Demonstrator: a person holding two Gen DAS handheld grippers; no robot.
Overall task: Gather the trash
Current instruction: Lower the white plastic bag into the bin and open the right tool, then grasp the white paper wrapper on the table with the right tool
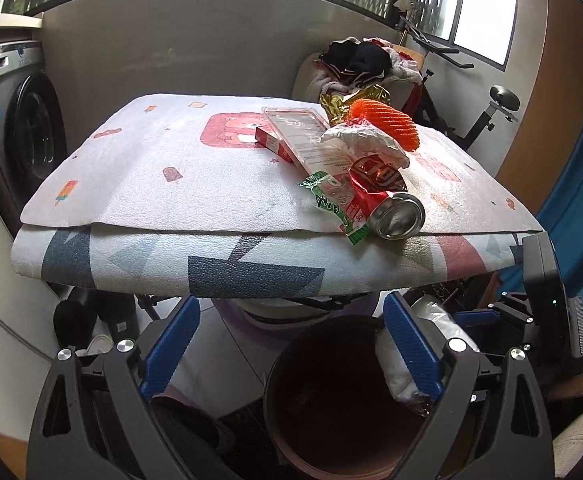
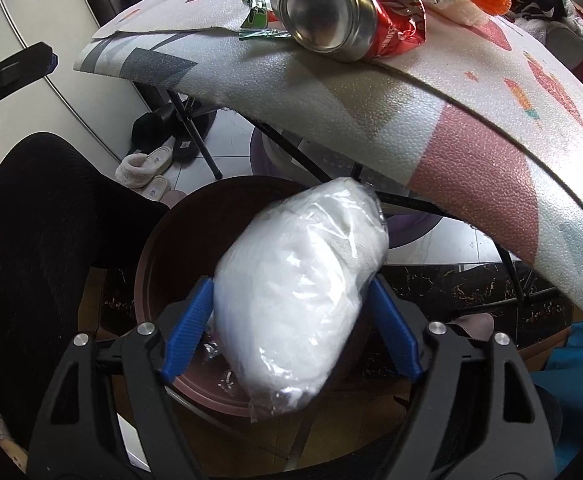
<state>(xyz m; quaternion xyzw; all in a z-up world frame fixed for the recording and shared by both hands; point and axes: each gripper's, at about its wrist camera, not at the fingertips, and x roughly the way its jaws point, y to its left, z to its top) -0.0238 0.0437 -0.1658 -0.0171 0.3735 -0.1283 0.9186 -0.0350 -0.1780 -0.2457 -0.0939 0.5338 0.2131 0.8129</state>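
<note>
Above the brown bin [image 2: 159,240], right gripper [image 2: 291,328] tilts steeply down, fingers wide beside the white bag [image 2: 299,280].

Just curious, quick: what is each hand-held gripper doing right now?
Left hand-held gripper: open, empty.
Right hand-held gripper: open around the white plastic-wrapped bundle, over the brown round bin.

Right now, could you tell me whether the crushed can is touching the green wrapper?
Touching. In the left wrist view the can lies on top of the green wrapper, overlapping it near the table edge; the right wrist view shows the wrapper poking out from under the can.
</note>
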